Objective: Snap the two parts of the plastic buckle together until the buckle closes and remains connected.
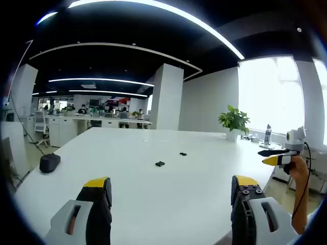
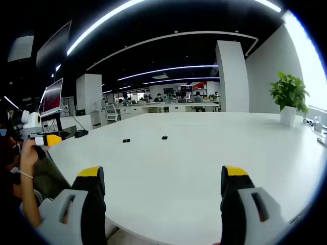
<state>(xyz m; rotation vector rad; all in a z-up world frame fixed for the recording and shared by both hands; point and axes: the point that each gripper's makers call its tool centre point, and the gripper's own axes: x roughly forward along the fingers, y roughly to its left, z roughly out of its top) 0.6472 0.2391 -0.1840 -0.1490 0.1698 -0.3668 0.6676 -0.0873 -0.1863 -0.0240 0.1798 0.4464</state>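
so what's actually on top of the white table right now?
On the white table: two small black buckle parts lying apart, a dark mouse-like object near one edge, and a potted plant at the far side. Nothing covers them.

Open-plan office, dark ceiling (image 1: 127,30) with long curved light strips (image 1: 168,15). Large white table (image 1: 153,194) across lower half of both views. White square pillar (image 1: 166,97) centre of left gripper view; same pillar (image 2: 232,76) right of centre in right gripper view. Bright window (image 1: 268,92) at right of left gripper view. Potted plant (image 1: 234,122) on table's far right edge, bottle (image 1: 267,135) beside it. Desks (image 1: 97,122) with seated people at mid-left background. Dark mouse-like object (image 1: 49,162) on table, lower left. Monitor (image 2: 53,97) at left of right gripper view.
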